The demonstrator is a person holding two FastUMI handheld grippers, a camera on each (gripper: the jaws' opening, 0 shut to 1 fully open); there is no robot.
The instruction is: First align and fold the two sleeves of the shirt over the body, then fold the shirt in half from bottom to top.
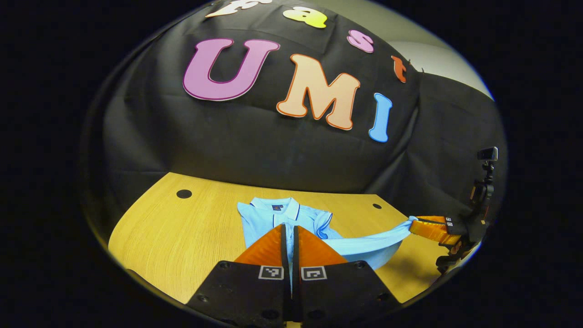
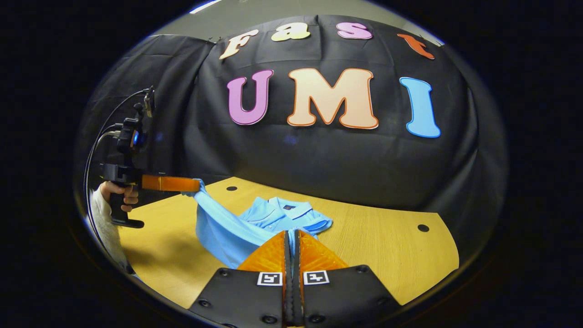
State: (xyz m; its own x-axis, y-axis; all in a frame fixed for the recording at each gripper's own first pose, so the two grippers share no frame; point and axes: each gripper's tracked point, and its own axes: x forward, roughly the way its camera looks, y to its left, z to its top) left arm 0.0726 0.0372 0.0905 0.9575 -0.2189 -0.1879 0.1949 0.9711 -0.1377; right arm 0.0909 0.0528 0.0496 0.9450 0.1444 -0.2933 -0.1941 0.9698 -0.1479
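Both my left gripper and right gripper pinch the shirt hem, lifted off the table; soft, light, sagging between grips.

— What do you see around you besides the job?
— A wooden table, pale grain, rounded corners, with small dark holes near its far edge.
— And behind it?
— Your booth's black cloth hangs in folds, a pale wall above it.

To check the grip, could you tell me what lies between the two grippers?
A lifted edge of the blue shirt stretches between them, in both views.
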